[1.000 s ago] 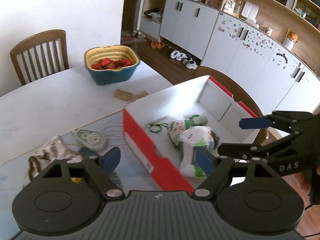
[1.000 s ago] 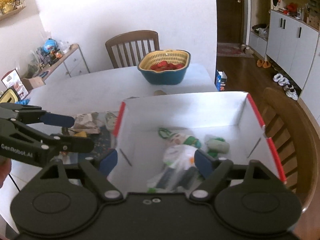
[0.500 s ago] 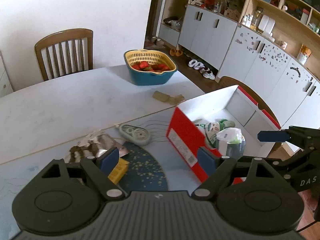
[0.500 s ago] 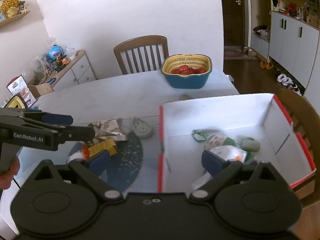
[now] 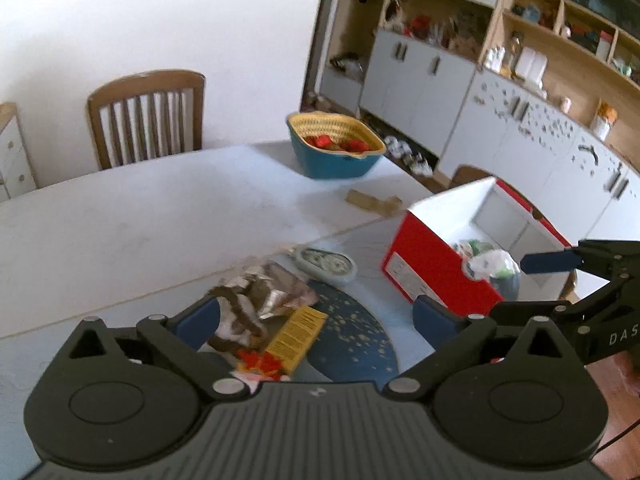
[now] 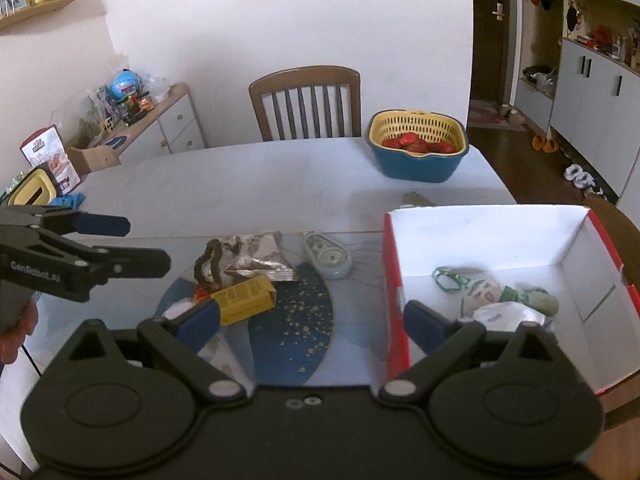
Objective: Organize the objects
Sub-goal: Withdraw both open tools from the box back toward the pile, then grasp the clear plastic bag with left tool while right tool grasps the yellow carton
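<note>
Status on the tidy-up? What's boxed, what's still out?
Done: a few soft items, one a white bag, lie inside the red box.
In hand: nothing; left gripper and right gripper are both open and empty.
Left: yellow carton, crumpled foil wrapper and pale tape dispenser on the table.

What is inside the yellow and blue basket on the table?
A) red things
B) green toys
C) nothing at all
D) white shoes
A: the basket at the far side of the table holds a pile of red things, seen in both wrist views.
</note>
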Demonstrator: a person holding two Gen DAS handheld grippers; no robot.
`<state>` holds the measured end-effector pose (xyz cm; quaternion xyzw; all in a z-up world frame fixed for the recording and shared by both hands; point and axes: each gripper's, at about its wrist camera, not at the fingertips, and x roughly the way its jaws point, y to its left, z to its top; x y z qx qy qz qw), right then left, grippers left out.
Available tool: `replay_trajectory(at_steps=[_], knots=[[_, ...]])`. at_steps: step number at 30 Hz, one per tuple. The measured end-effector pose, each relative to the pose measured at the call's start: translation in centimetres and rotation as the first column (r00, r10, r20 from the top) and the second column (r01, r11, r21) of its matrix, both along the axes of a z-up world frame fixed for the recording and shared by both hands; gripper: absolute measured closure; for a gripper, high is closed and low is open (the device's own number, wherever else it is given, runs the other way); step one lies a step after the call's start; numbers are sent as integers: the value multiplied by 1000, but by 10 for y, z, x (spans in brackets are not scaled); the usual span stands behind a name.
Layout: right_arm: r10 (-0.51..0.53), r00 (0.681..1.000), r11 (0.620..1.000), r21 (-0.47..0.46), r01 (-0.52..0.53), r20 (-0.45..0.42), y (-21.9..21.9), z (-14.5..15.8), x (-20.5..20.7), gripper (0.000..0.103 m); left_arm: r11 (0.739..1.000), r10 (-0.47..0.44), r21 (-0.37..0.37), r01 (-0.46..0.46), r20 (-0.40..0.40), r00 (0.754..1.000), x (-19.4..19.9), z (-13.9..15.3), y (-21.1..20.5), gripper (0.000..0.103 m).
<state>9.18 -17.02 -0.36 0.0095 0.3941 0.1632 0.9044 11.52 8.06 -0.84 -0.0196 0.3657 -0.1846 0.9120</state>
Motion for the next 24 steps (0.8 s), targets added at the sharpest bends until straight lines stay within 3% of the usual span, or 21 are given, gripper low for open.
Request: replay_trajectory(at_steps=[3,9,12,17,24], knots=[[1,1000,1000,-8,-1,-7,8,-4,4,5,1000,-12,0,12,24,1000,-7,-8,12,0],[34,999,999,-20,-35,-27,26,-16,15,5,999,-51,-20,50,-44,998,-11,-30,29,0],[96,995,995,-33,-97,-40,38,-23,18,5,999,-31,11,32,-54,998,-13,-41,35,0],[115,991,992,-40,-117,-63,56,-35,27,5,995,-31,99,34,-30,999,-16,-61,38,0],[61,993,996,-64,-68,-101,67,-57,51,6,995,14,101,-5,-91,996,-3,-93,50,0]])
